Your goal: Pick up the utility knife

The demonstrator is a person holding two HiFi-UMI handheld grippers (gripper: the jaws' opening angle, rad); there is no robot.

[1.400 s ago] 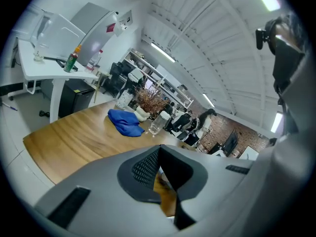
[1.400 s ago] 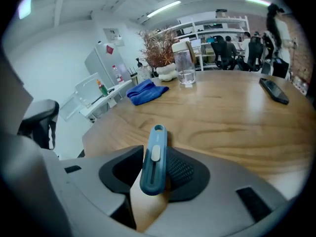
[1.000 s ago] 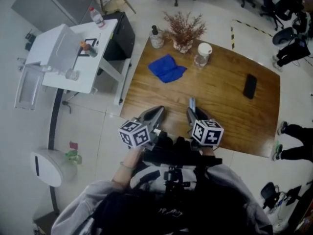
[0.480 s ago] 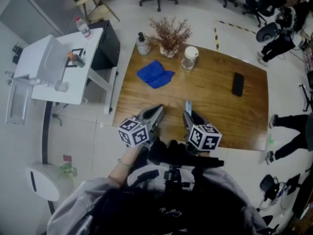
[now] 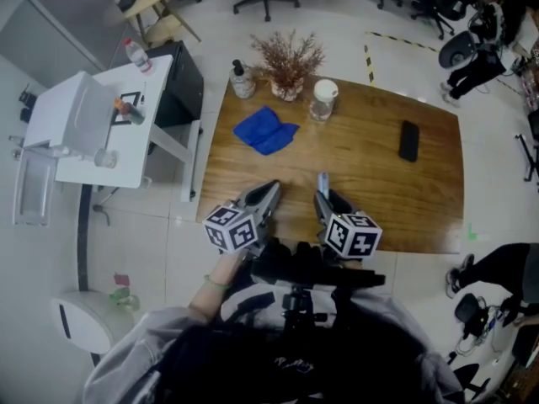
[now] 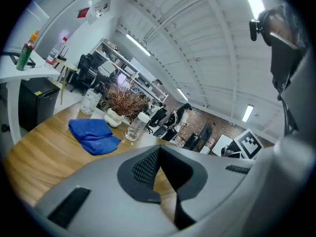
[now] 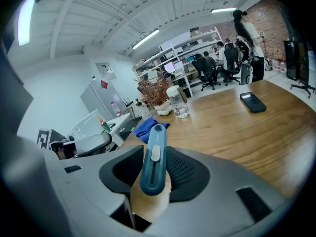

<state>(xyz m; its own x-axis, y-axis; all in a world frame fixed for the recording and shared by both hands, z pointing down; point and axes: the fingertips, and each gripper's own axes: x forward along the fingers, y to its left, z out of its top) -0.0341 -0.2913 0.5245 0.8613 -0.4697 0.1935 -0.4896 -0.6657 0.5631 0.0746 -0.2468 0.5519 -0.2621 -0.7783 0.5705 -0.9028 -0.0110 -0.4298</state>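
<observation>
The blue utility knife (image 7: 154, 152) stands upright between the pads of my right gripper (image 7: 154, 168), which is shut on its handle. In the head view the knife (image 5: 322, 181) pokes out past my right gripper (image 5: 323, 195) over the near edge of the wooden table (image 5: 379, 183). My left gripper (image 5: 271, 188) hovers beside it at the same edge. Its jaws meet at the tips with nothing between them (image 6: 159, 149).
On the table lie a folded blue cloth (image 5: 264, 130), a black phone (image 5: 408, 140), a glass jar (image 5: 322, 99), a vase of dried twigs (image 5: 288, 66) and a soap bottle (image 5: 242, 80). A white side table (image 5: 93, 133) stands left; a person's legs (image 5: 497, 268) show right.
The head view has drifted slightly, so the table sits a bit higher and further left. Both grippers stay at the near edge, and the knife stays in the right one.
</observation>
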